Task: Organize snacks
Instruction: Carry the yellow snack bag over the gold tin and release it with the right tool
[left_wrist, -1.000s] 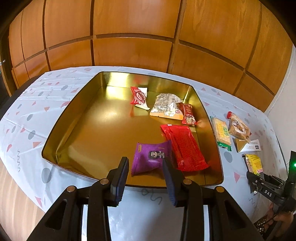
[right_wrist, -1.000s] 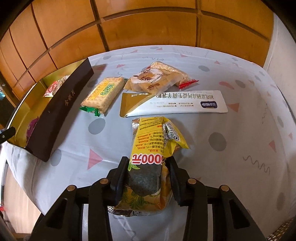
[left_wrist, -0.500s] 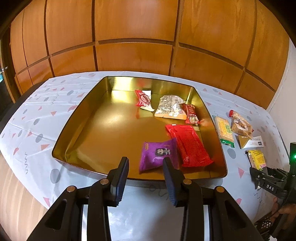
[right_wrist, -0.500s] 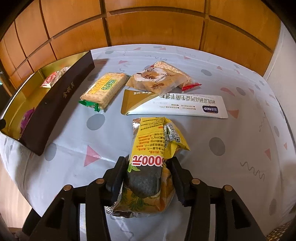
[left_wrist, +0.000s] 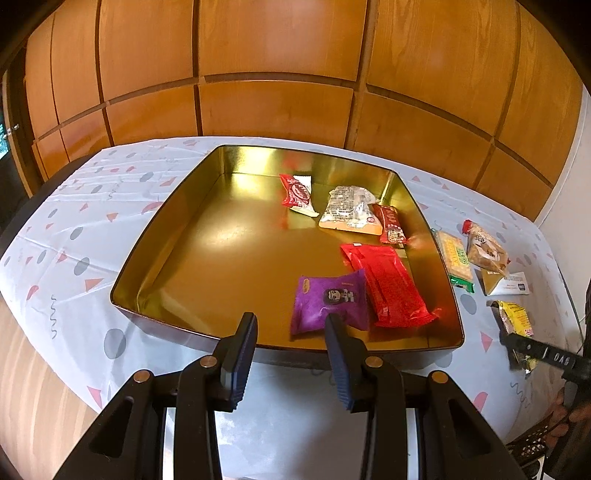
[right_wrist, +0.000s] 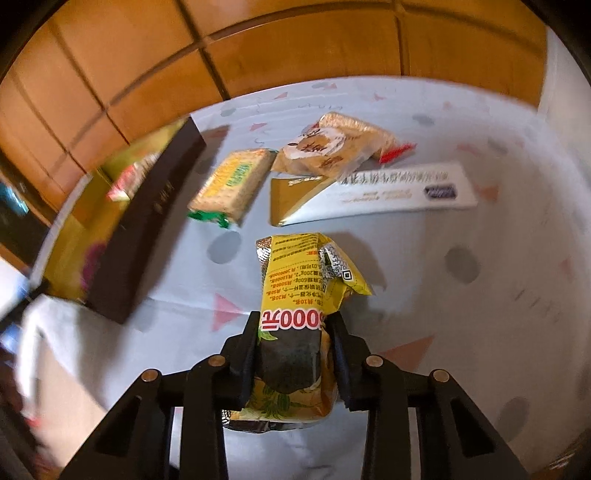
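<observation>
Between the right claw (right_wrist: 293, 354) pads, just closed, pinched: yellow snack packet (right_wrist: 295, 288)

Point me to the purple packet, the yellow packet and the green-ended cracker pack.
purple packet (left_wrist: 330, 300): left wrist view, its middle.
yellow packet (right_wrist: 295, 282): right wrist view, printed upper face.
green-ended cracker pack (right_wrist: 232, 182): right wrist view, its middle.

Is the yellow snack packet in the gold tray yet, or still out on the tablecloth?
Out. The yellow snack packet is clamped between the right gripper pads, whose jaws have just closed, over the tablecloth beside the gold tray.
</observation>
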